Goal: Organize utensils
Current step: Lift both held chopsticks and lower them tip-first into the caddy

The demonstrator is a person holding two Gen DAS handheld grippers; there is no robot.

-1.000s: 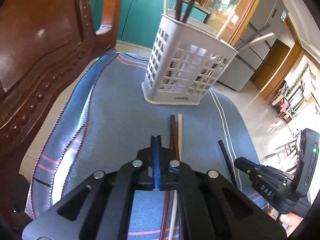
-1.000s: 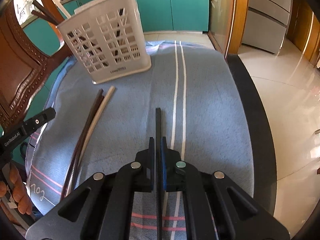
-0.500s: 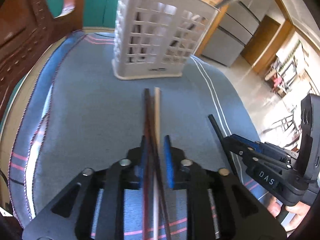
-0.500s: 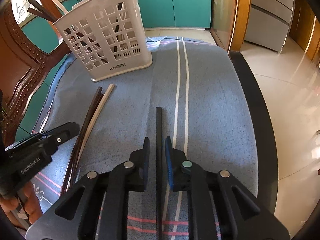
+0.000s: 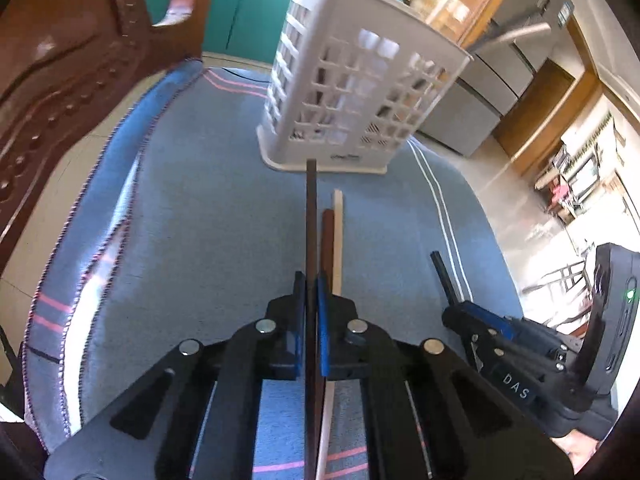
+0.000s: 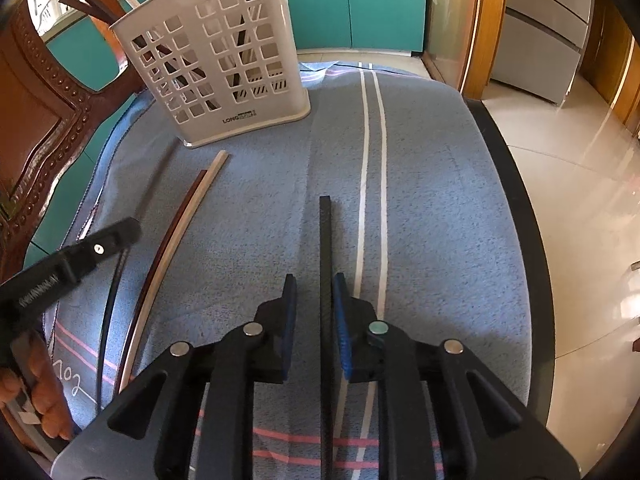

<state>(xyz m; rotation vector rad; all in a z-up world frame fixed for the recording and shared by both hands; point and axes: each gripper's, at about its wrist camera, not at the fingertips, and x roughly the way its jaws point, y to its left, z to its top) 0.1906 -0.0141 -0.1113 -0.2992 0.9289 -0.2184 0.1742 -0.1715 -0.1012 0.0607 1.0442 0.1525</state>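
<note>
Now-clamped dark slim chopstick, raised

My slotted white plastic utensil basket stands on the blue striped cloth, ahead of both my grippers, chopsticks upright in it. Before it on the cloth lie a reddish-brown chopstick and a pale cream chopstick side by side. To their right, apart, lies a black square chopstick. A carved wooden chair back rises left of the cloth.
</note>
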